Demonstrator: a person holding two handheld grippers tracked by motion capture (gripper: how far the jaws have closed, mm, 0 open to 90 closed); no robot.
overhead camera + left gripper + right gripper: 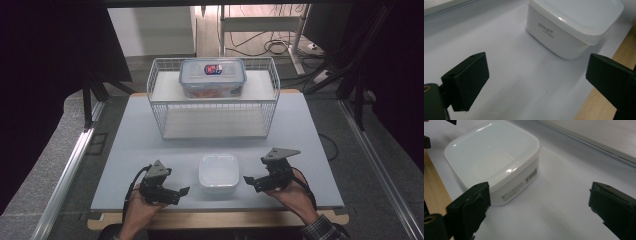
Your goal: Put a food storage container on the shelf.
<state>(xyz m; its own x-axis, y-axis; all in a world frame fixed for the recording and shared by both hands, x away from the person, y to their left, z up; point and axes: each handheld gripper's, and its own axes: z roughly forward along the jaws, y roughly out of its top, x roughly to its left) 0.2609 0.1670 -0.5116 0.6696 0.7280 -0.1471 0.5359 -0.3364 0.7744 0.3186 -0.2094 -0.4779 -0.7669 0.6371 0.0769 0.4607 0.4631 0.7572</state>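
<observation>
Both matte black grippers, left and right, jaws spread, flank a glossy white rounded-square plastic box.

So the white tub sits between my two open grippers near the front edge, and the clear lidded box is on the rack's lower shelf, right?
Not quite: the clear box sits on top of the wire rack, not on its lower shelf, as the high view shows. The rest holds: the white tub lies between the left gripper and right gripper, both open, near the front edge.
</observation>
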